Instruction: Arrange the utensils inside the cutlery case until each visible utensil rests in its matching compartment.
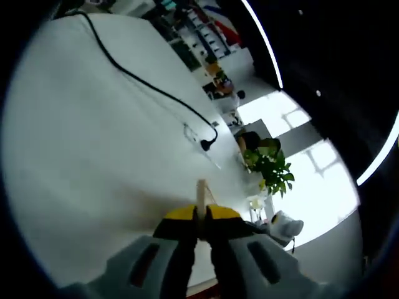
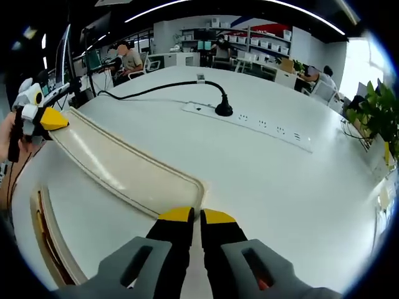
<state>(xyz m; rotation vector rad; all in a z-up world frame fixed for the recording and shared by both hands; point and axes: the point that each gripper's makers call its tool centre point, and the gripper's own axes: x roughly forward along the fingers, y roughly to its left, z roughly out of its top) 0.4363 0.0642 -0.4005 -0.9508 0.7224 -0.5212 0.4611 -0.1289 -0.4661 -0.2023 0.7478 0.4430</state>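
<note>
In the left gripper view, the left gripper [image 1: 201, 219] had its yellow-tipped jaws pressed together on the edge of a thin cream lid [image 1: 201, 194], which rose straight ahead of the jaws as a narrow strip. Beyond it lay the white worktop [image 1: 93, 143], crossed by a black cable [image 1: 134, 76] ending at a plug.

In the right gripper view, the right gripper [image 2: 200, 217] had its jaws nearly closed with only a slim gap, holding nothing. Just ahead of them and stretching away to the left lay the long cream lid [image 2: 121, 167], its far end clamped by the left gripper [image 2: 38, 119]. To the left of the jaws, near the worktop edge, sat the cutlery case [image 2: 55, 243], its compartments too hidden to read. Farther ahead, a white power strip [image 2: 262, 124] rested on the worktop [image 2: 280, 187].
</note>
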